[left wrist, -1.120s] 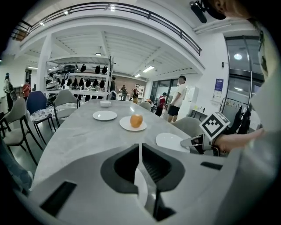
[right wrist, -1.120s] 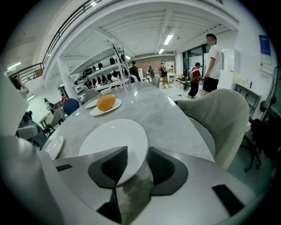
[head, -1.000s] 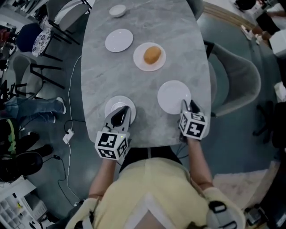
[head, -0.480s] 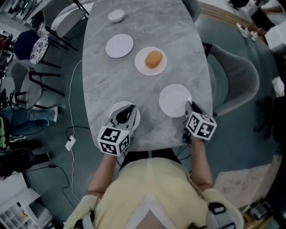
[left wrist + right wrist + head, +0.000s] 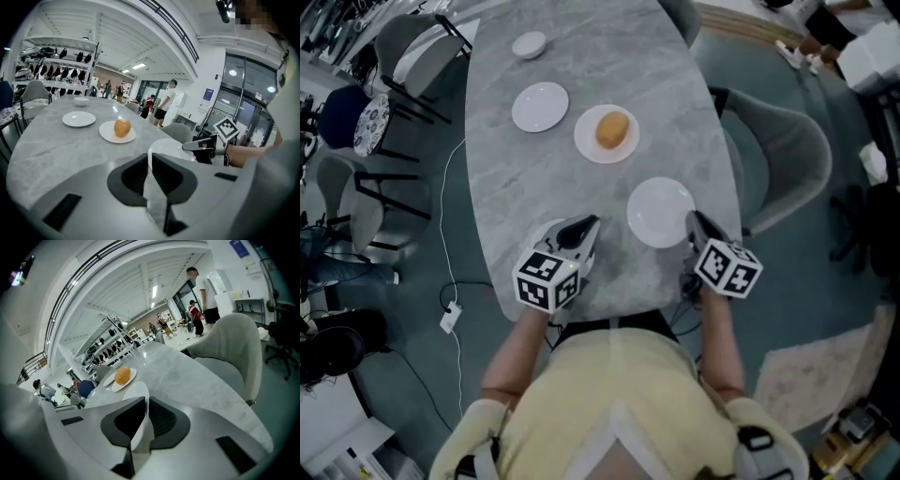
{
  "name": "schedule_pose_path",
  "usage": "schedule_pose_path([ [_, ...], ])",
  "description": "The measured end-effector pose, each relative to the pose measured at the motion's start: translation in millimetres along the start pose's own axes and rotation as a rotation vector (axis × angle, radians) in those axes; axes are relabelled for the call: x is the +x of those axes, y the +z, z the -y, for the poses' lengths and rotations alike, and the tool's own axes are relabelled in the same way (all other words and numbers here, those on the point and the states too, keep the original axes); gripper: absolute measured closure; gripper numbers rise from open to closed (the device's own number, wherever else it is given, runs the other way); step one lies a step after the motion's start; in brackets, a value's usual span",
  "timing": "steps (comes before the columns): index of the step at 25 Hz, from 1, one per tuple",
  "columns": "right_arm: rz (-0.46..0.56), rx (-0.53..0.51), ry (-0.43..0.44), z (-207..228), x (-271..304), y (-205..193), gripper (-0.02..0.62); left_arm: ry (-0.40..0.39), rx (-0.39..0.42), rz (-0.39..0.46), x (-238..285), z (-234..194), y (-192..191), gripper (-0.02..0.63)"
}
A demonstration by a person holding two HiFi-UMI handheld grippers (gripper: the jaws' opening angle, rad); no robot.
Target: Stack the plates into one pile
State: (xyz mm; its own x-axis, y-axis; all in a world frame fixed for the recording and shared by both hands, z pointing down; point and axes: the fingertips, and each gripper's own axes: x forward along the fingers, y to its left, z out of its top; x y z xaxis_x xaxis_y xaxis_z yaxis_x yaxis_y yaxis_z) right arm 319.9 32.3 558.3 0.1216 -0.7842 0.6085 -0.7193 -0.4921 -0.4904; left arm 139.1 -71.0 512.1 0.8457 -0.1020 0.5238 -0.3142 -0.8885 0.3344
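My left gripper (image 5: 586, 225) is shut on the near rim of a small white plate (image 5: 547, 229), mostly hidden under it; that plate runs edge-on between the jaws in the left gripper view (image 5: 151, 187). My right gripper (image 5: 694, 221) holds the right rim of a second empty plate (image 5: 659, 211). Its jaws have just been closing, and the rim (image 5: 140, 425) is now pinched between them. From the left gripper view, this plate (image 5: 168, 147) and the right gripper (image 5: 206, 146) lie just ahead. Farther up the table are a third empty plate (image 5: 540, 106) and a plate holding an orange roll (image 5: 612, 130).
A small white bowl (image 5: 529, 44) sits at the table's far end. Grey chairs stand to the right (image 5: 787, 155) and upper left (image 5: 408, 42) of the grey marble table (image 5: 516, 178). A cable lies on the floor at the left.
The left gripper has carried its plate to the right, toward the second plate. The right gripper's jaws have closed on that plate's rim and risen slightly.
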Motion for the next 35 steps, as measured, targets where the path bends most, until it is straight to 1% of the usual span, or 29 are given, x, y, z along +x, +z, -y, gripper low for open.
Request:
schedule_pose_path([
  [3, 0.019, 0.027, 0.05, -13, -10, 1, 0.572, -0.034, 0.013, -0.011, 3, 6, 0, 0.595],
  [6, 0.037, 0.045, 0.099, -28, -21, 1, 0.577, -0.077, 0.017, -0.028, 4, 13, -3, 0.56],
  [9, 0.053, 0.035, 0.135, -40, -31, 1, 0.58, -0.118, 0.029, -0.042, 9, 19, -5, 0.537],
  [14, 0.068, -0.017, 0.17, -51, -42, 1, 0.582, -0.18, 0.027, -0.064, 23, 27, -11, 0.497],
  [21, 0.078, -0.125, 0.18, -72, -56, 1, 0.582, -0.236, 0.005, -0.082, 36, 25, -12, 0.468],
  [24, 0.087, -0.147, 0.189, -75, -64, 1, 0.581, -0.251, 0.004, -0.074, 40, 27, -13, 0.459],
  [27, 0.093, -0.165, 0.215, -84, -72, 2, 0.582, -0.27, -0.002, -0.047, 41, 31, -8, 0.453],
  [33, 0.116, -0.193, 0.283, -107, -90, 10, 0.581, -0.285, -0.004, -0.03, 41, 33, -5, 0.43],
  [35, 0.126, -0.205, 0.315, -116, -96, 12, 0.583, -0.291, -0.01, -0.01, 37, 33, -3, 0.426],
])
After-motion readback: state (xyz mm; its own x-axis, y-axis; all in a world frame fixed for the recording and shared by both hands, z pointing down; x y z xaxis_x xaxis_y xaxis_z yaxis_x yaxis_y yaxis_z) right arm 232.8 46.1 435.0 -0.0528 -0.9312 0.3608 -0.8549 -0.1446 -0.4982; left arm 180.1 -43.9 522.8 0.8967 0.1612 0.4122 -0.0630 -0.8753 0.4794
